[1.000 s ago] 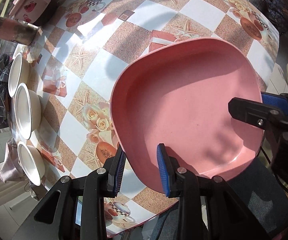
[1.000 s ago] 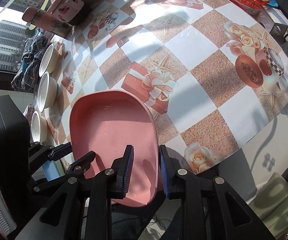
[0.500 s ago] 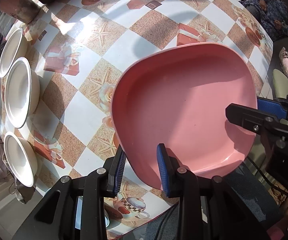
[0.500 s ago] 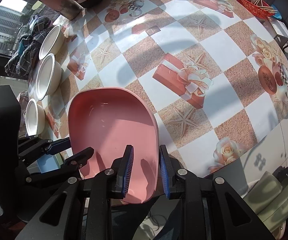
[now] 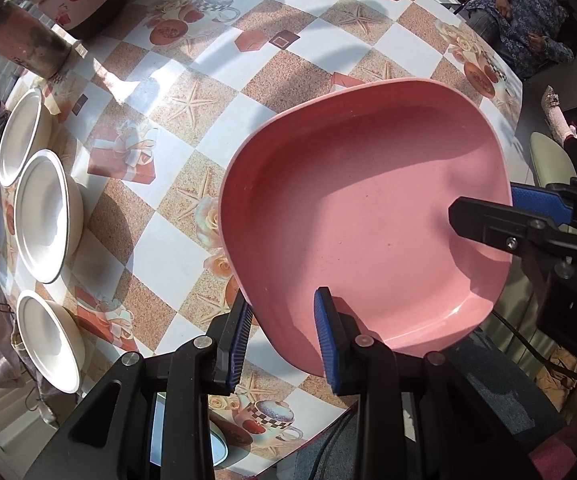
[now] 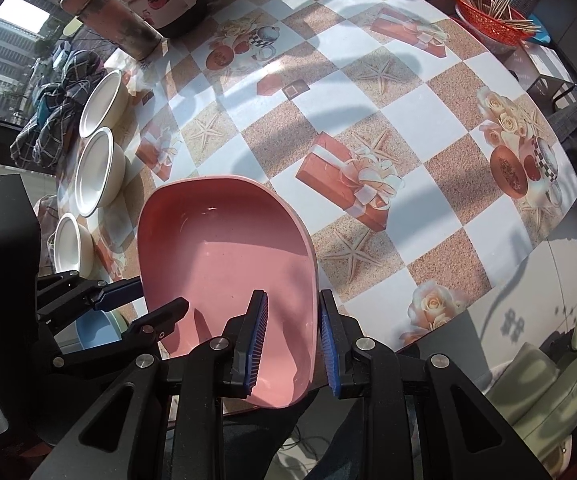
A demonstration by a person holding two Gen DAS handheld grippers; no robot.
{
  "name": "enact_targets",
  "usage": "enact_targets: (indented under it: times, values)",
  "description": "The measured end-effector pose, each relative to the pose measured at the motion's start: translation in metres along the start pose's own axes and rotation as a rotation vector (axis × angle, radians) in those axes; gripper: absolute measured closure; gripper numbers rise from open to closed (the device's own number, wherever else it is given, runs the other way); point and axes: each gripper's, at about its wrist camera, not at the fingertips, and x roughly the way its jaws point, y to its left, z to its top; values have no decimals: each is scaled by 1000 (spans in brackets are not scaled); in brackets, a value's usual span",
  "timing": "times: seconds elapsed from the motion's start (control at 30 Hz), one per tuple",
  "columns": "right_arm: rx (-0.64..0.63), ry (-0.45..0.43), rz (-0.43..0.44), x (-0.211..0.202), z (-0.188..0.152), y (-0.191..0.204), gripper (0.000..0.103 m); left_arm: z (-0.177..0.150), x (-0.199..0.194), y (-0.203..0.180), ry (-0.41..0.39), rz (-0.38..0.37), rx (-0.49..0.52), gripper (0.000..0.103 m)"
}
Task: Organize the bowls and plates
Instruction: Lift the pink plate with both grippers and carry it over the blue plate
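Sunlit checkered tablecloth (image 5: 192, 92) with starfish, roses and gift boxes. At centre frame, held above its near edge, a pink plate (image 5: 360, 208), deep, rounded-square, glossy, empty. Left gripper (image 5: 282, 340) pointing straight down, clamped narrow on the plate's lower-left rim; right gripper (image 6: 292, 332) steeply down, pinching the opposite rim. At far left, three white bowls (image 5: 44, 216) in a row. Upper right of the right wrist view, a red basket (image 6: 488, 20) of sticks.
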Motion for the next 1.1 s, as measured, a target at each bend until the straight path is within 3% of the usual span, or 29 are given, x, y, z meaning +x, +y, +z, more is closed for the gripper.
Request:
enact_targets:
  times: [0.63,0.87,1.1]
  values:
    - [-81,21,12,-1,-23,16,74,-41,-4,4,-14,-13,-97,68]
    - [-195,35,-8,-1,-25,49,74,-64,-16,24,-75,-14,-210,68]
    - [-377,86,-20,14,-34,104,74,-110,-21,62,-111,-4,-387,68]
